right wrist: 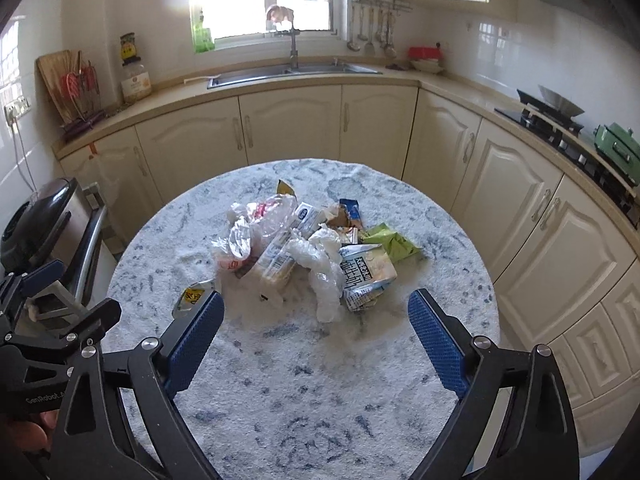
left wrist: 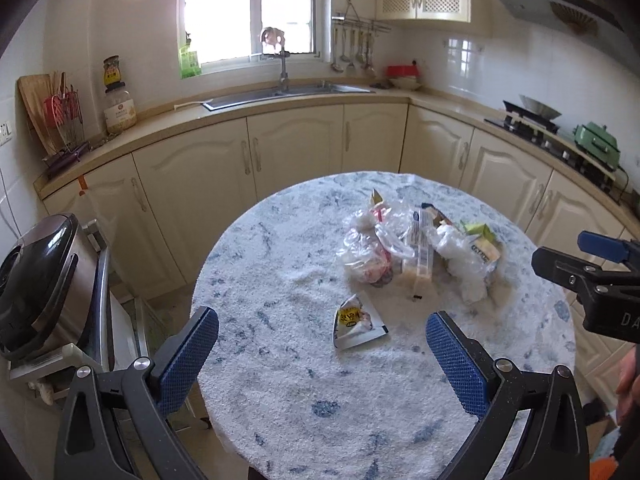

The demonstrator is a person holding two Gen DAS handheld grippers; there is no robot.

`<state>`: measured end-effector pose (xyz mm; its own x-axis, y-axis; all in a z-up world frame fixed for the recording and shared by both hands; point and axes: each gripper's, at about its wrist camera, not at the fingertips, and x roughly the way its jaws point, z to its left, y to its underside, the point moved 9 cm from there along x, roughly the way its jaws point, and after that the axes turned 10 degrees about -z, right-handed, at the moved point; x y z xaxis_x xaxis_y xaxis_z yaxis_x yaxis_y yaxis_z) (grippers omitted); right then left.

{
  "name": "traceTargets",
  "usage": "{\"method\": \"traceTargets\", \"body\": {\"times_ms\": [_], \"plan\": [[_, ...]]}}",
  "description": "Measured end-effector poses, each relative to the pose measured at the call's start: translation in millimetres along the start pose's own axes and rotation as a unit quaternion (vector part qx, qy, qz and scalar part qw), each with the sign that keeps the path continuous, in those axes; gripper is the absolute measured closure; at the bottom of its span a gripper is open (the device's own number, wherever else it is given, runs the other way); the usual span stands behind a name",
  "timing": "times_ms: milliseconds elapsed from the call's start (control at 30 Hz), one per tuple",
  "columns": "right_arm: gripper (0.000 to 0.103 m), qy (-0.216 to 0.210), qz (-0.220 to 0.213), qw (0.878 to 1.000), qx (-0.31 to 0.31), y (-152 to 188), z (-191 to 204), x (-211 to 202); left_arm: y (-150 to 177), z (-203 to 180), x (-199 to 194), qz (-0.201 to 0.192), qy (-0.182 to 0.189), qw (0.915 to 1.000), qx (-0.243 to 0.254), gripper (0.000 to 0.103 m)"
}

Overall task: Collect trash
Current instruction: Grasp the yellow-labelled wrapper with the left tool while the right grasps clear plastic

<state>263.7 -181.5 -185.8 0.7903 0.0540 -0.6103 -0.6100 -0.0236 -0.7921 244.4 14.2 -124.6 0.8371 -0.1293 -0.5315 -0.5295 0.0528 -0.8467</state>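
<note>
A heap of trash (left wrist: 416, 248) lies on a round table (left wrist: 280, 392) with a white and blue speckled cover: crumpled clear plastic bags (right wrist: 324, 264), a flattened milk carton (right wrist: 276, 256), a green wrapper (right wrist: 390, 242) and a white snack packet (right wrist: 366, 276). One small torn packet (left wrist: 358, 322) lies apart, nearer to me. My left gripper (left wrist: 322, 350) hovers open just short of that packet. My right gripper (right wrist: 316, 322) is open too, near the front of the heap, nothing between its fingers. In the left wrist view the right gripper's tip (left wrist: 596, 276) shows at the right edge.
A lidded steel bin (left wrist: 44, 284) stands left of the table. Cream cabinets (left wrist: 296, 152) curve around behind, with a sink (left wrist: 288, 94), a jar (left wrist: 119, 110), a utensil rack (left wrist: 60, 120) and a stove (left wrist: 560, 136) on the counter. A hand (left wrist: 628, 376) shows at the right edge.
</note>
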Motion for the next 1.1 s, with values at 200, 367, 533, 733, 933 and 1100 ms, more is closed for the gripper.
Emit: {"method": "traceTargets", "body": {"times_ms": [200, 367, 533, 733, 933, 1100], "plan": [[0.021, -0.014, 0.055, 0.998, 0.022, 26.2, -14.2, 46.8, 18.6, -4.6, 69.5, 0.062, 0.009, 0.9980, -0.004, 0.001], [0.027, -0.024, 0.071, 0.997, 0.035, 28.3, -20.5, 74.1, 29.8, -6.6, 112.6, 0.101, 0.006, 0.9949, -0.005, 0.002], [0.036, -0.031, 0.087, 0.995, 0.025, 28.2, -12.9, 103.4, 27.7, -7.5, 149.7, 0.120, 0.003, 0.9928, -0.006, 0.011], [0.075, -0.038, 0.115, 0.993, 0.011, 35.7, -6.9, 137.4, 26.3, -15.9, 179.4, 0.135, 0.013, 0.9908, 0.006, 0.044], [0.083, -0.083, 0.105, 0.987, 0.089, 44.9, -26.2, 125.6, 22.9, -20.5, 182.2, 0.127, 0.027, 0.9916, 0.004, 0.071], [0.083, -0.130, 0.091, 0.973, 0.165, 51.0, -44.7, 95.4, 23.1, -10.1, 177.9, 0.124, 0.044, 0.9910, -0.025, 0.084]]}}
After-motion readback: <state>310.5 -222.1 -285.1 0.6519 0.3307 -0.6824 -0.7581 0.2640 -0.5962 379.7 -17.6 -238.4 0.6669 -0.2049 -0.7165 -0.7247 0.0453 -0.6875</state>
